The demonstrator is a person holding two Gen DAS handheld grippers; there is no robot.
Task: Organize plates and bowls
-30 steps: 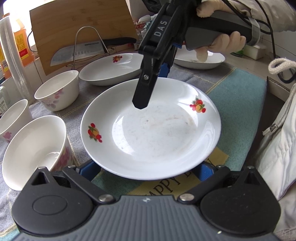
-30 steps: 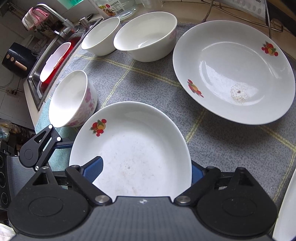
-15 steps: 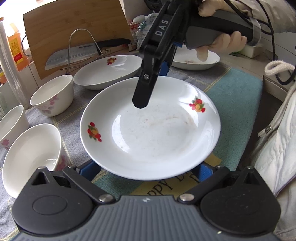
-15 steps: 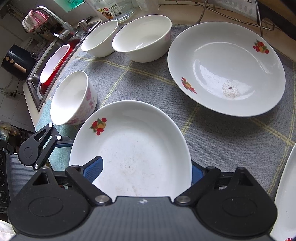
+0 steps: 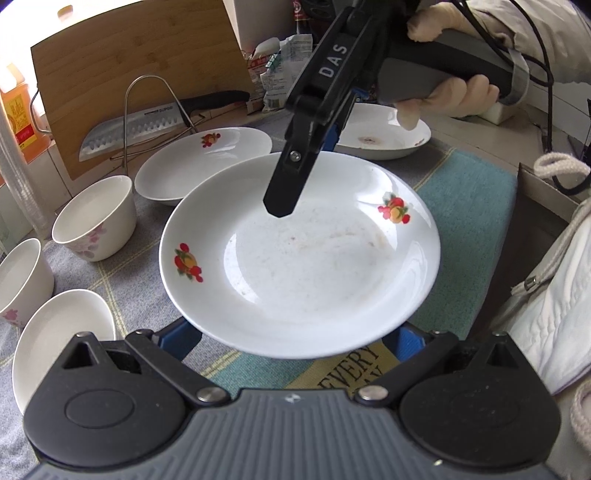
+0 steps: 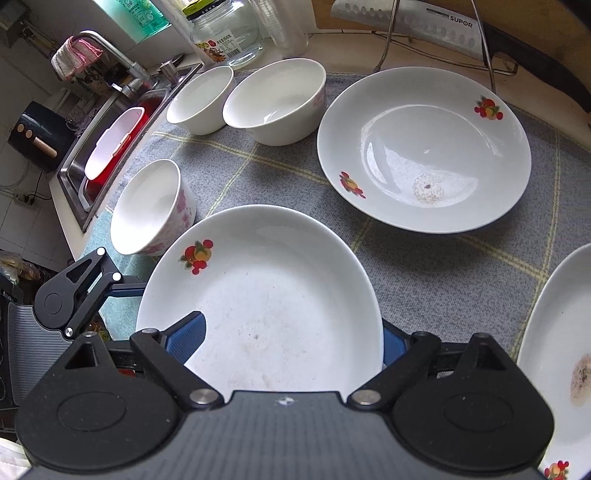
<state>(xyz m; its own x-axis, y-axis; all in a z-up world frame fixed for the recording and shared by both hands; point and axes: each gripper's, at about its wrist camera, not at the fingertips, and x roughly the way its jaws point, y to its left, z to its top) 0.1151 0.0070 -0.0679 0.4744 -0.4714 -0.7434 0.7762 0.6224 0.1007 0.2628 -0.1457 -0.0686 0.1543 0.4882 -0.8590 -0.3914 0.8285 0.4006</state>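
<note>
Both grippers hold one white plate with fruit prints [image 5: 303,258], lifted above the mat. My left gripper [image 5: 295,339] grips its near rim; my right gripper [image 6: 291,343] grips the opposite rim, one finger [image 5: 291,184] lying over the plate. The same plate shows in the right wrist view [image 6: 266,295], with the left gripper at its far edge. A second fruit plate [image 6: 424,147] rests on the grey mat beyond. A third plate [image 6: 557,354] lies at the right. Three white bowls [image 6: 151,210] [image 6: 275,99] [image 6: 201,99] stand at the left.
A knife on a wire rack [image 5: 155,125] and a wooden cutting board [image 5: 129,74] stand at the back. A sink [image 6: 110,144] with a red basin lies past the counter's left edge. A glass jar [image 6: 225,33] stands behind the bowls.
The held plate has risen and moved, carried by both grippers; the bowls and the second plate have shifted in both views as the grippers moved.
</note>
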